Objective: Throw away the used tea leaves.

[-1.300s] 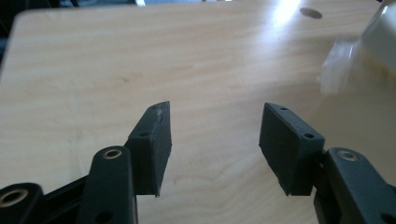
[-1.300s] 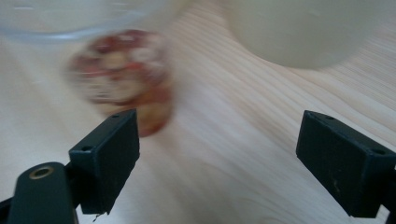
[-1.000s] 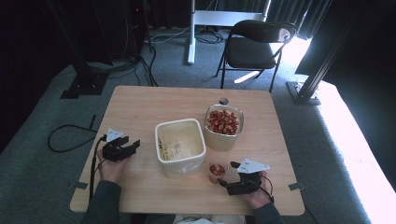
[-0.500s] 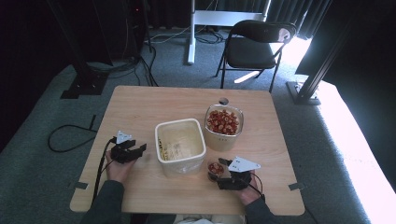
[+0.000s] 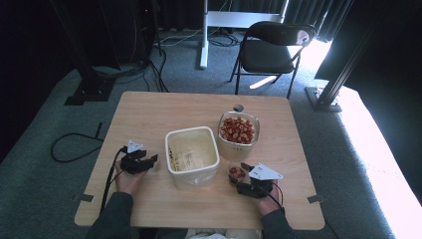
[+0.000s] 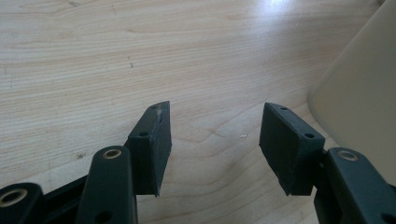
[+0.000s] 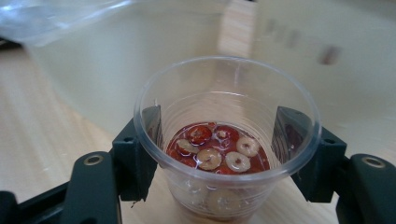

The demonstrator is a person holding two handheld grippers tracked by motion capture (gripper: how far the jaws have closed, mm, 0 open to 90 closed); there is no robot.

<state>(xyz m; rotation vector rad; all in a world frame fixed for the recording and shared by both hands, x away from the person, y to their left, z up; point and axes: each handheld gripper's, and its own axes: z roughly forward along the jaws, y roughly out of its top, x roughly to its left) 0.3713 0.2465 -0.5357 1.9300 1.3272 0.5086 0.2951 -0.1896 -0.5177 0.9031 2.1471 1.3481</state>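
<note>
Your right gripper has its jaws clamped on both sides of the small clear plastic cup holding red sliced fruit rings. The cup sits on the light wooden table, just in front of the round tub of red rings and beside the square cream plastic tub. Your left gripper is spread wide, empty, low over bare table, the cream tub just to its right.

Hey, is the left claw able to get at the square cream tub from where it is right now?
Probably yes. The left claw stands open just beside the square cream tub, with bare table between them. In the left gripper view the tub's wall sits right next to one jaw, nothing in the way.
</note>
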